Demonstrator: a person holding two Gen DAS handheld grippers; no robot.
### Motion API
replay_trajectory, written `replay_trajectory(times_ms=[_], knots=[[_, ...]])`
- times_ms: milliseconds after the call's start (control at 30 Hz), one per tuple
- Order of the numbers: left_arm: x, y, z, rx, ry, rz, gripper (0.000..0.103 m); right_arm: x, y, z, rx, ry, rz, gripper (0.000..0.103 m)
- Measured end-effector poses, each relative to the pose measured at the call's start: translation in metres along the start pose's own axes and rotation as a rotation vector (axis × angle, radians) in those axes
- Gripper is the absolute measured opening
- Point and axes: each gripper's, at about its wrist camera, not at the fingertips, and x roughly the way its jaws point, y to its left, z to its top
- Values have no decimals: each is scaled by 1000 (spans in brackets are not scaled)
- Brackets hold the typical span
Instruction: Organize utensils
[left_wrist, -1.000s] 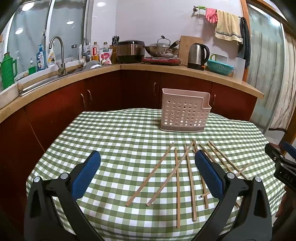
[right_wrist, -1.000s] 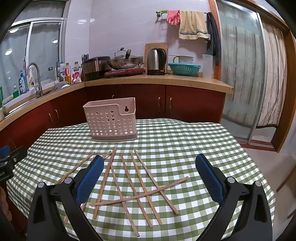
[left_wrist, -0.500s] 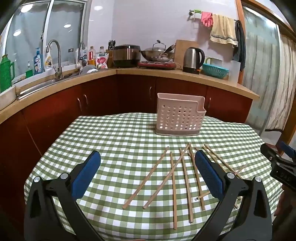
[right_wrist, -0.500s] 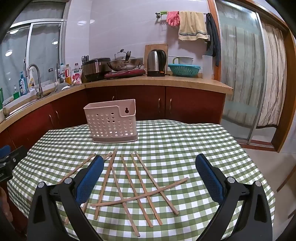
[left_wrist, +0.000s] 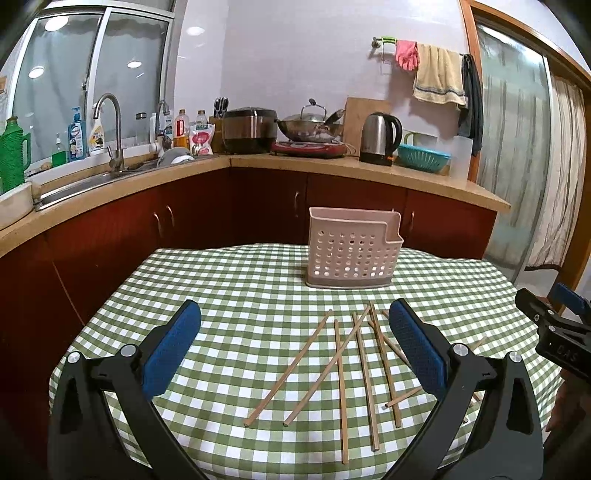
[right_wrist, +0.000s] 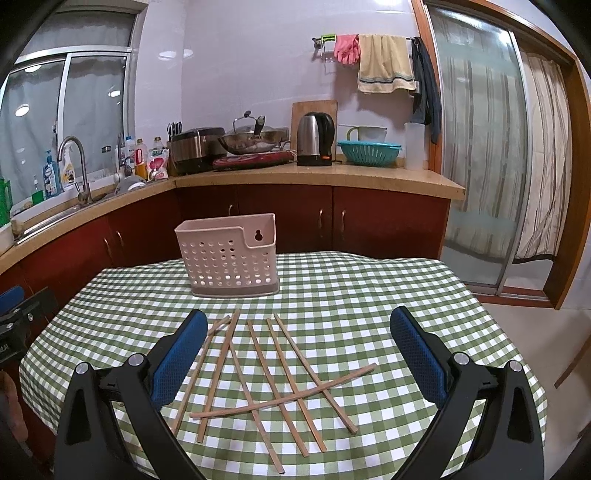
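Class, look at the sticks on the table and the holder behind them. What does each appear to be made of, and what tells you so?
Chopsticks: probably bamboo or wood, matte and unpainted; the sign is their even pale-tan colour and thin straight shafts.
Utensil holder: likely moulded plastic, smooth pale pink; regular round perforations and a keyhole hanging slot suggest it.

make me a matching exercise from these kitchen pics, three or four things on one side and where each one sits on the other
Things:
1. chopsticks
2. pink utensil holder
3. steel kettle
4. pink glove

Places:
a. on the wall rail
b. on the counter beside the teal colander
c. scattered flat on the checked cloth
d. upright at the table's far side

Pairs: 1-c, 2-d, 3-b, 4-a
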Motion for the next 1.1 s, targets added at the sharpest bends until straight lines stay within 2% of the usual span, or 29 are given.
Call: replay_trajectory(times_ms=[433, 1100], knots=[[-20, 5, 12, -22, -51, 7, 99, -25, 3, 13, -8, -77, 18, 97], [-26, 6, 14, -18, -51, 11, 99, -31, 3, 13, -7, -93, 22, 97]])
